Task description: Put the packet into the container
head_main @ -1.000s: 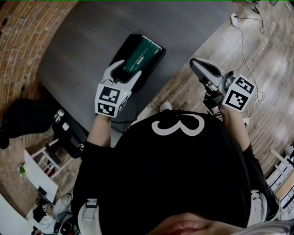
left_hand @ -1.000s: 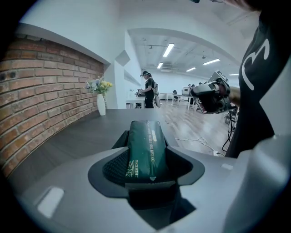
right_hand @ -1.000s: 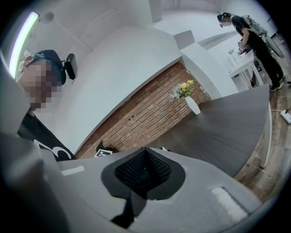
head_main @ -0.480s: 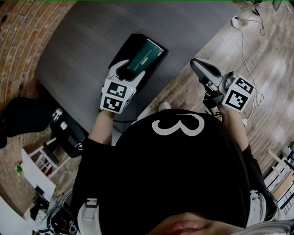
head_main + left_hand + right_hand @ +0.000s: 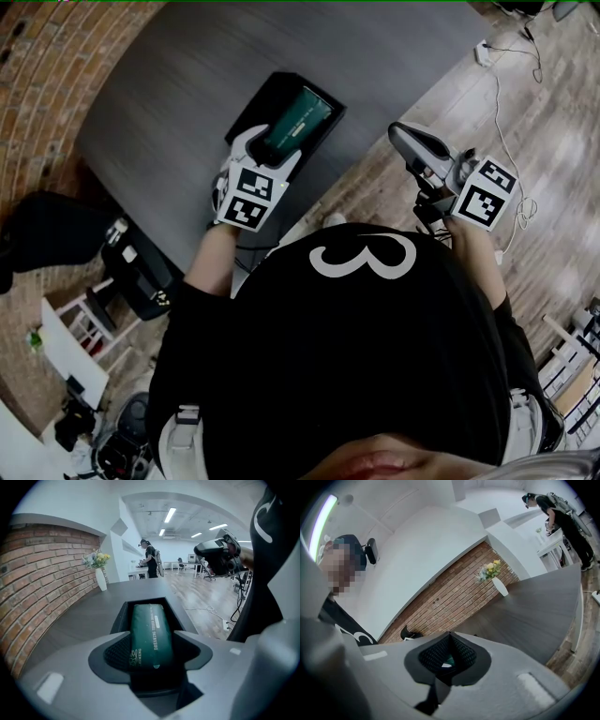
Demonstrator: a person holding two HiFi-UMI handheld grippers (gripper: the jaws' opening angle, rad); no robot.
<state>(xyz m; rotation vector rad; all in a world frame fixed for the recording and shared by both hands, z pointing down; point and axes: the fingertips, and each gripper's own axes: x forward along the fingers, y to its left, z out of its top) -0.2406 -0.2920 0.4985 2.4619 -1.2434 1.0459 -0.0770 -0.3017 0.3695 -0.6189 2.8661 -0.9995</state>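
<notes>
Your left gripper's [image 5: 268,152] jaws are spreading around the green packet [image 5: 151,632], which lies in the black container [image 5: 251,103] at twelve o'clock. It looks like you are letting go, so next pull straight back without snagging it. Your left arm reaches forward, and your right gripper [image 5: 403,131], jaws pressed together, waits at three o'clock.

Ceiling strip lights [image 5: 169,514] bright; edges fisheye-warped, head view seemingly dim.

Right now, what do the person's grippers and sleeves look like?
The left gripper and right gripper are pale grey with black mesh pads and a black-and-white marker cube each. Black shirt, white 3, short sleeves. The left jaws are opening, green packet between them.
</notes>
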